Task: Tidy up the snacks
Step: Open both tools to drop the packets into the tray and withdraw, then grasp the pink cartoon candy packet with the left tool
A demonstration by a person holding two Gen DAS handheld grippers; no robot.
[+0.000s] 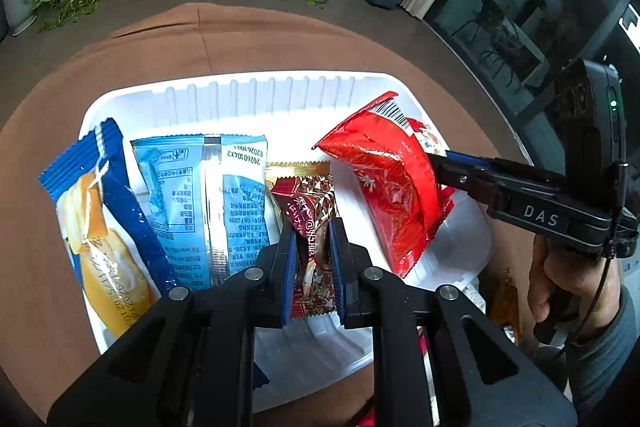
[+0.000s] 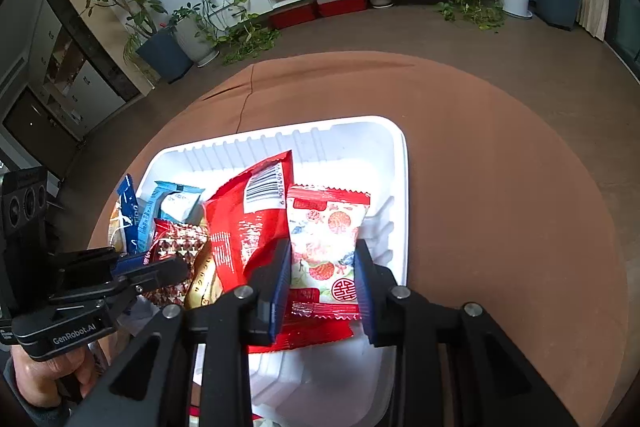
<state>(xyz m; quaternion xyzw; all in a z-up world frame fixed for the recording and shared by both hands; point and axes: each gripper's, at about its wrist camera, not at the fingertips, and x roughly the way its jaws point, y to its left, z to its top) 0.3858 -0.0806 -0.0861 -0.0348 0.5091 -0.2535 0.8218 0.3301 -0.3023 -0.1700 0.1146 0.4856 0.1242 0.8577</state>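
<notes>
With the left gripper [image 1: 313, 259] pinching the brown snack packet [image 1: 310, 227] and the right gripper [image 2: 322, 279] clamped on the floral packet [image 2: 326, 247] at lower centre inside the white tray [image 2: 396, 163], either slick wrapper could slip free and topple the leaning red packet [image 1: 384, 183].

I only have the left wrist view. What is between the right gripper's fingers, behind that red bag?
Observer: The right gripper is shut on a white fruit-print packet with red ends.
Operator: Where is the red bag relative to it?
Observer: The red bag stands right beside that packet, on the left gripper's side.
Operator: Any room on the other side?
Observer: Yes, bare floor of the white tray shows there.
</notes>
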